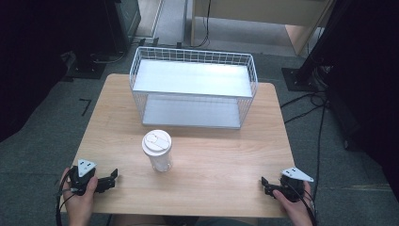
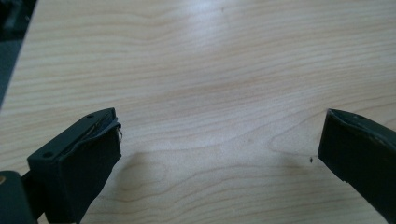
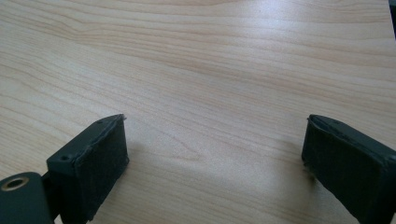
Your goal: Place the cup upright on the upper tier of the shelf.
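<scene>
Resting at the near corners of the table, your left tongs and right tongs both stand spread with nothing between the jaws, bare wood under each. Your cup with its white lid stands upright between them, nearer the left tongs, just in front of the wire basket at the far side.

L gripper low at near-left, held in L hand, jaws wide apart, nothing between. R gripper low at near-right, in R hand, jaws also apart, empty. Both point inward, well apart from each other.
</scene>
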